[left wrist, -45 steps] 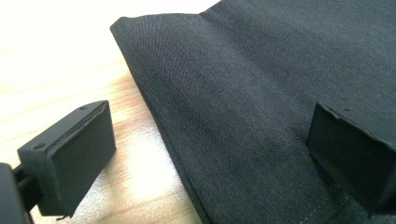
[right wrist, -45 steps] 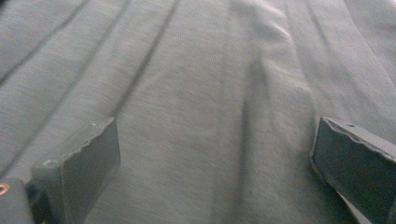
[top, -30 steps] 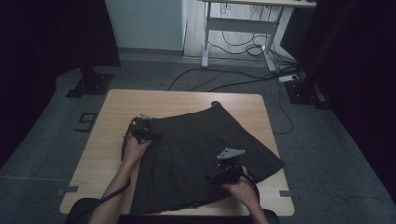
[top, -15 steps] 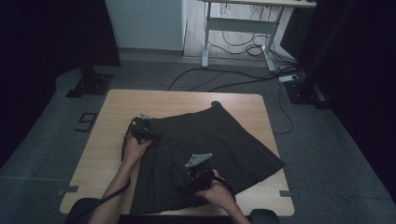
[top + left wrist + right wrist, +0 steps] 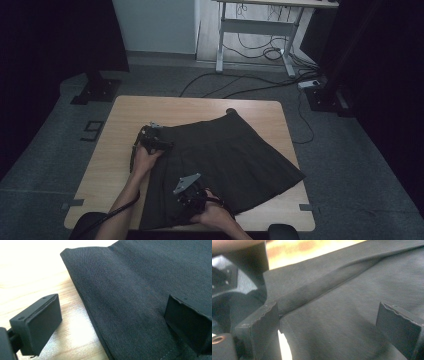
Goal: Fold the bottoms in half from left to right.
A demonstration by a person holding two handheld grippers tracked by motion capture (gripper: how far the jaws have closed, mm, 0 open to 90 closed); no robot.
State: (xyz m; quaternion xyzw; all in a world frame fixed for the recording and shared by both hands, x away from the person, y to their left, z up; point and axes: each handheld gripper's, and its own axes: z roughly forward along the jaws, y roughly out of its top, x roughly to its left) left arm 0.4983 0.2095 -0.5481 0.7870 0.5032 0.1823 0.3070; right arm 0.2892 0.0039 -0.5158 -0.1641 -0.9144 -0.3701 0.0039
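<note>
A dark pleated skirt (image 5: 230, 160) lies spread flat on the wooden table (image 5: 200, 107), its hem running toward the right. At the skirt's upper left corner my left gripper (image 5: 162, 145) is open; in the left gripper view its jaws straddle the folded edge of the skirt (image 5: 120, 305), one over bare wood, one over cloth. Over the near left part of the cloth my right gripper (image 5: 192, 196) is also open, its jaws wide above the fabric and a raised seam fold (image 5: 319, 287). Nothing is clamped in either.
The table's near edge (image 5: 200, 227) lies just below the right hand. Bare wood (image 5: 115, 150) stretches left of the skirt. On the floor behind stand a desk frame (image 5: 255, 40) with cables (image 5: 235, 87) and a dark stand base (image 5: 95, 90).
My right gripper has slid left across the skirt, from the near right part to the near left. The left gripper has stayed at the upper left corner.
</note>
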